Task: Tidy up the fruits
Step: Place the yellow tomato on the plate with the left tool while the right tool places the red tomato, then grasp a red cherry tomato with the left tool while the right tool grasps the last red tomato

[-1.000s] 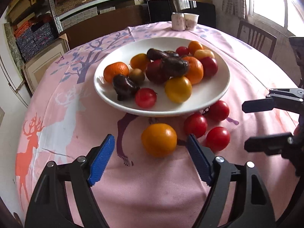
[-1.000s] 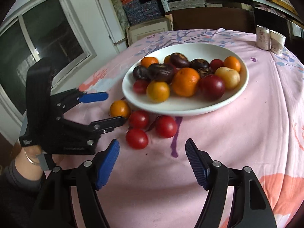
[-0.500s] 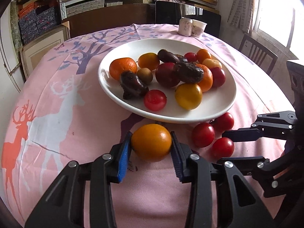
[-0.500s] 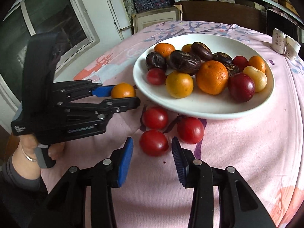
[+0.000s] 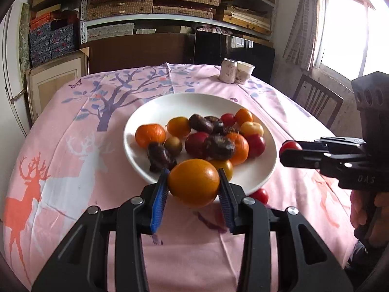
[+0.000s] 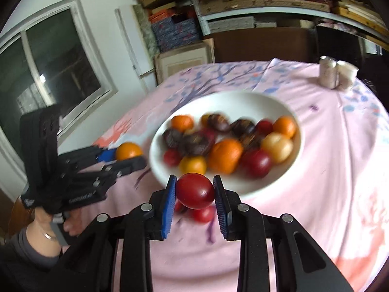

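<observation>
My left gripper [image 5: 192, 178] is shut on a large orange fruit [image 5: 194, 187] and holds it off the cloth, in front of the white plate [image 5: 138, 126]. The plate carries several orange, red, yellow and dark fruits. In the right wrist view my right gripper [image 6: 194, 182] is shut on a red tomato [image 6: 197, 193], lifted just before the plate [image 6: 243, 102]. Each gripper shows in the other's view: the right gripper [image 5: 288, 152] with its tomato at the right, the left gripper [image 6: 126, 157] with the orange fruit [image 6: 128, 150] at the left.
Red tomatoes still lie on the pink tablecloth by the plate's near rim [image 5: 259, 196] [image 6: 201, 214]. Two cups [image 5: 235, 74] stand at the table's far edge. A wooden chair [image 5: 316, 99] stands at the right, and shelves with boxes are behind the table.
Both grippers closed, the left on the orange fruit and the right on a red tomato. Both then rose from the cloth with their fruit.
</observation>
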The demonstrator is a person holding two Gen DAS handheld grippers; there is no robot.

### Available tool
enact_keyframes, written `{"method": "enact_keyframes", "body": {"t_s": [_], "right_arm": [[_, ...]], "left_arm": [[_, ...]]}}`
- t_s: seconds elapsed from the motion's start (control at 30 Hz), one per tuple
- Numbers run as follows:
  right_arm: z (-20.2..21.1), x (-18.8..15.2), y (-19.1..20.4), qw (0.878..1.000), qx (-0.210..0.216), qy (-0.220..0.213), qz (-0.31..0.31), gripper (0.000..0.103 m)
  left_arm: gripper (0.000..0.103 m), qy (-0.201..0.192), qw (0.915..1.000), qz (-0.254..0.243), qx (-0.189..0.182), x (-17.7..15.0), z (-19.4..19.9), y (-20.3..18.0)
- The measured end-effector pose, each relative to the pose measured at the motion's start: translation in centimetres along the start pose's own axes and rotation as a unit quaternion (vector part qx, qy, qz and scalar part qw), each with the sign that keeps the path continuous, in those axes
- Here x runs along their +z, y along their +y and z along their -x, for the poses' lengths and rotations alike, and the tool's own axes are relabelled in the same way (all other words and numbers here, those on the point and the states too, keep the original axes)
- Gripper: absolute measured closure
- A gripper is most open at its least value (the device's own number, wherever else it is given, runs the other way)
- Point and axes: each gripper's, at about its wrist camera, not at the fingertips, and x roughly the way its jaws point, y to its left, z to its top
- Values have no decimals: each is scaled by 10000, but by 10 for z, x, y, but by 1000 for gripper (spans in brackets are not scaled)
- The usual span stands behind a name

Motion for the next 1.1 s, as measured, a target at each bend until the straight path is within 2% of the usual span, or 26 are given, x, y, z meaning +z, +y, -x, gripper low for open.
{"method": "enact_keyframes", "body": {"t_s": [0.17, 0.2, 0.23, 0.3, 0.33, 0.43, 0.5, 0.57, 0.7, 0.77, 0.87, 0.9, 0.93, 0.97, 1.1], "right_arm": [[-17, 49, -24, 9997, -143, -32, -191, 70], [-23, 55, -28, 9997, -123, 1, -234, 59], [-30, 58, -32, 9994, -187, 44, -273, 49], [-36, 62, -36, 9987, -417, 11, -288, 48], [-35, 59, -36, 9987, -377, -6, -333, 48], [-22, 41, -35, 9988, -320, -136, -341, 48], [-15, 24, -33, 9990, -297, -177, -295, 48], [-11, 3, -30, 9992, -287, -162, -208, 48], [-5, -37, -30, 9991, -321, -75, -259, 48], [2, -41, -39, 9983, -217, -105, -535, 48], [0, -41, -43, 9979, -248, -6, -597, 48], [-2, -42, -42, 9980, -293, 64, -554, 48], [-3, -43, -39, 9983, -287, 112, -489, 48], [-3, -44, -35, 9987, -283, 145, -404, 48], [-7, -45, -19, 9992, -203, 344, -10, 48]], "left_arm": [[64, 108, 9996, 23, 245, 45, -28, -6], [64, 117, 9993, 54, 348, 51, -34, -5], [59, 95, 9988, 89, 463, 56, -37, -4], [52, 45, 9983, 187, 555, 59, -37, -2], [46, -8, 9985, 252, 476, 57, -32, -1], [31, -175, 9988, 108, 440, 38, -13, -7], [30, -99, 9993, -139, 335, 19, -4, -15], [30, 158, 9983, -491, 258, -5, -2, -28], [30, 596, 9913, -1130, 330, -43, -14, -55], [34, 783, 9895, -1179, 297, -45, -23, -60], [41, 874, 9914, -917, 341, -39, -37, -53], [59, 1012, 9907, -855, 314, -39, -45, -49], [75, 1234, 9895, -751, 107, -40, -54, -45], [76, 1188, 9906, -673, 38, -40, -52, -43], [76, 1153, 9903, -751, 172, -42, -50, -46]]}}
